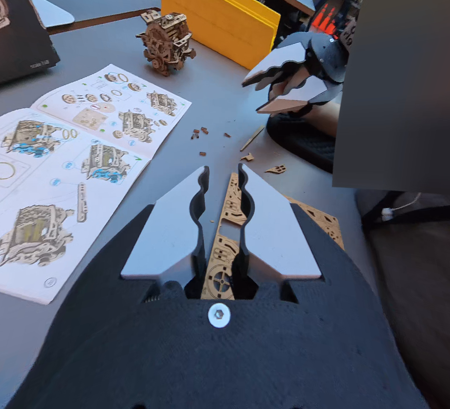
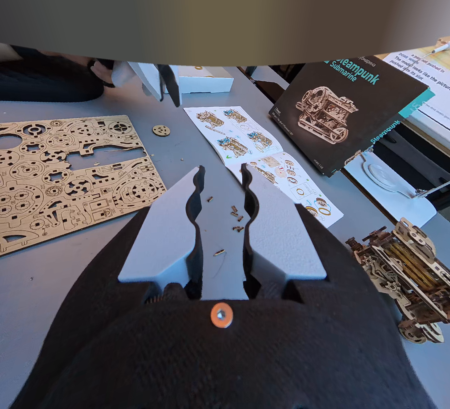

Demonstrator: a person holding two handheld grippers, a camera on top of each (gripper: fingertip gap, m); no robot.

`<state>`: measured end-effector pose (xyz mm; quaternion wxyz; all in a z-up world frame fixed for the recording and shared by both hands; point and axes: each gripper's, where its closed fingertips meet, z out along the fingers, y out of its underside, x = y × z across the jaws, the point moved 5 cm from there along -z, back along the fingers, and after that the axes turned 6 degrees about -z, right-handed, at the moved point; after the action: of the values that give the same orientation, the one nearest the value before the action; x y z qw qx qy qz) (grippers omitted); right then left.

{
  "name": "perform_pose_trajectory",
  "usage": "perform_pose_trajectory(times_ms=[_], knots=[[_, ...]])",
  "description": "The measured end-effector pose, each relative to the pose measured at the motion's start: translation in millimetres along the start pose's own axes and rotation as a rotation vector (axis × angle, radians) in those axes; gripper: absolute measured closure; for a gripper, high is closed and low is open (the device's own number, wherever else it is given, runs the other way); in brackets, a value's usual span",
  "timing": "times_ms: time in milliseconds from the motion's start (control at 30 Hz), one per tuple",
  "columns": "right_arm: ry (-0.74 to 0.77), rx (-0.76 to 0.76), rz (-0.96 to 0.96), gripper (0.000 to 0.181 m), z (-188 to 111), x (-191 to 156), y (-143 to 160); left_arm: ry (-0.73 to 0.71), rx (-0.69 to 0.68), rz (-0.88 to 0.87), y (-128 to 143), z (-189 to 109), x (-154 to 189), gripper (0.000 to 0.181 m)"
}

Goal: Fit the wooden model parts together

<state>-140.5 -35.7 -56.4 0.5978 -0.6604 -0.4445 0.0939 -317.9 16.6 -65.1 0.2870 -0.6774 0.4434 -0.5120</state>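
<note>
A laser-cut wooden parts sheet (image 2: pixel 65 178) lies flat on the grey table (image 2: pixel 185 153); it also shows in the left wrist view (image 1: pixel 224 239), under my left gripper. My left gripper (image 1: pixel 222 169) is open and empty, a little above the sheet's edge. My right gripper (image 2: pixel 222 168) is open and empty over bare table strewn with small wooden scraps (image 2: pixel 237 217). A loose round wooden disc (image 2: pixel 161 130) lies beside the sheet. The part-built wooden model (image 1: pixel 165 41) stands on the table; in the right wrist view it (image 2: pixel 409 275) is to the right of my right gripper.
An open instruction booklet (image 1: pixel 85 141) lies left of the sheet. A dark kit box (image 2: pixel 345 114) leans behind it. A yellow folder (image 1: pixel 219 14) stands at the back. A white box (image 2: pixel 204 80) sits at the far side. More wood offcuts (image 1: pixel 276 168) lie near the table edge. The left gripper's tips are roughly 11 cm from the right gripper's. From my left tips it is roughly 9 cm to the loose round wooden disc (image 2: pixel 161 130); from my right, 15 cm. My right gripper's tips are some 20 cm from the part-built wooden model (image 1: pixel 165 41).
</note>
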Motion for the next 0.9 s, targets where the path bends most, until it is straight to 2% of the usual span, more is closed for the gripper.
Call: perform_pose_trajectory(times_ms=[200,333,533,667,767,900], knots=[[-0.050,-0.038,-0.005,0.152,2.7,-3.4,6.9,-0.037,-0.022,0.017,3.7,-1.0,-2.0,0.160],[-0.031,-0.042,-0.033,0.153,0.1,0.6,6.4,-0.024,-0.009,-0.016,2.1,-2.1,-1.1,0.160],[-0.093,-0.034,0.017,0.160,2.4,-3.9,7.5,-0.073,0.012,0.003,-3.4,-9.4,-2.4,0.162],[-0.246,-0.116,0.049,0.163,13.2,-15.4,18.3,-0.042,0.081,0.007,-12.4,-19.6,-0.6,0.160],[-0.414,-0.120,0.097,0.163,26.1,-31.6,7.2,-0.046,0.116,0.027,-15.6,-25.7,-2.0,0.160],[-0.511,-0.221,-0.006,0.162,53.5,-52.1,4.5,-0.083,0.144,0.050,-20.6,-34.5,1.1,0.159]])
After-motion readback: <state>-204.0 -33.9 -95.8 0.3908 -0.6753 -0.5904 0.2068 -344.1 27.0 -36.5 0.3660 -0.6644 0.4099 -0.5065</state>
